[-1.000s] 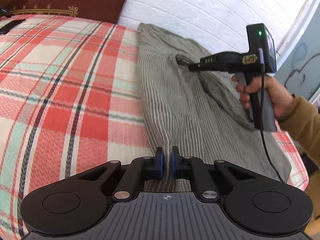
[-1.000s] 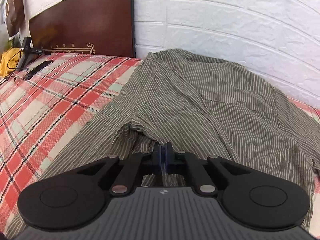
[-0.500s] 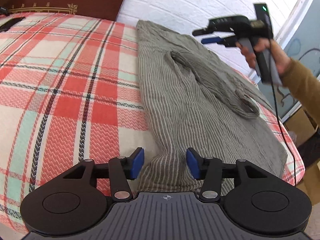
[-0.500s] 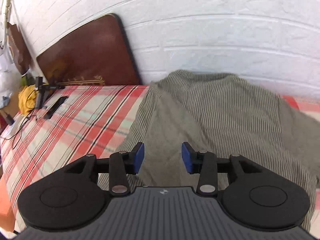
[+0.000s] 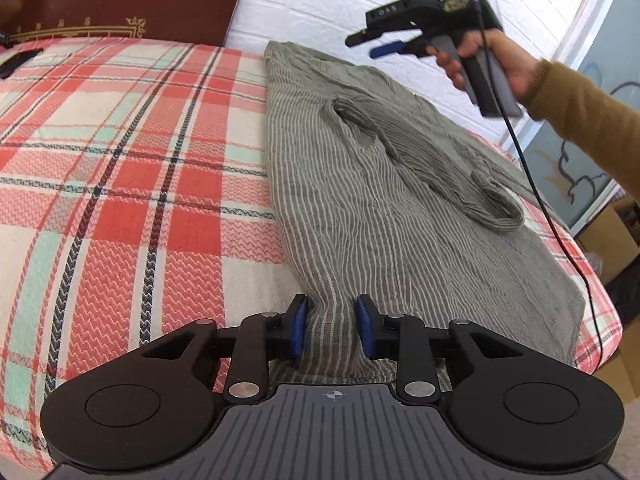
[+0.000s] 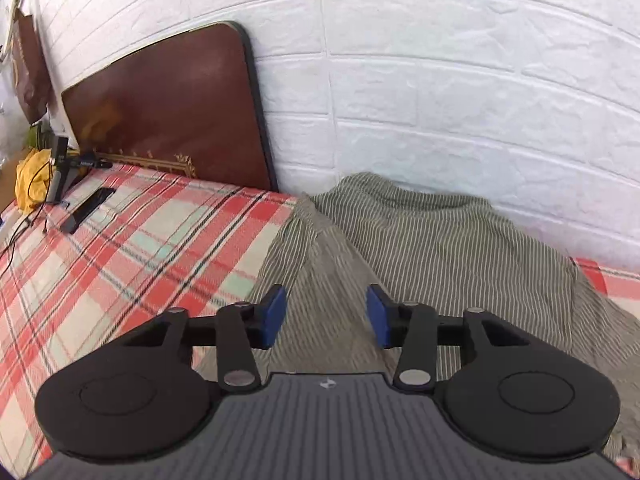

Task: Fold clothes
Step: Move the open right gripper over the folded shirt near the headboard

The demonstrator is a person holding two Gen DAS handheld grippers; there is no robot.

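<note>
A grey shirt with thin white stripes [image 5: 384, 200] lies along the right side of the plaid bed, folded lengthwise, with a sleeve laid over it. My left gripper [image 5: 331, 330] is open, its blue pads either side of the shirt's near edge, not clamped on it. My right gripper [image 5: 380, 46] is held in the air above the shirt's far end near the wall, open and empty. In the right wrist view the right gripper [image 6: 326, 316] is open above the shirt [image 6: 440, 240].
The bed has a red, white and mint plaid cover [image 5: 120, 152]. A brown headboard [image 6: 172, 108] leans on the white brick wall [image 6: 460, 80]. A black phone [image 6: 88, 210] and a small tripod [image 6: 64, 164] lie at the bed's far left. Cardboard boxes [image 5: 612, 236] stand beyond the bed's right edge.
Both grippers were shut on the shirt and have opened and let go. The right gripper has lifted off the shirt and risen toward the wall. The left stays at the near edge.
</note>
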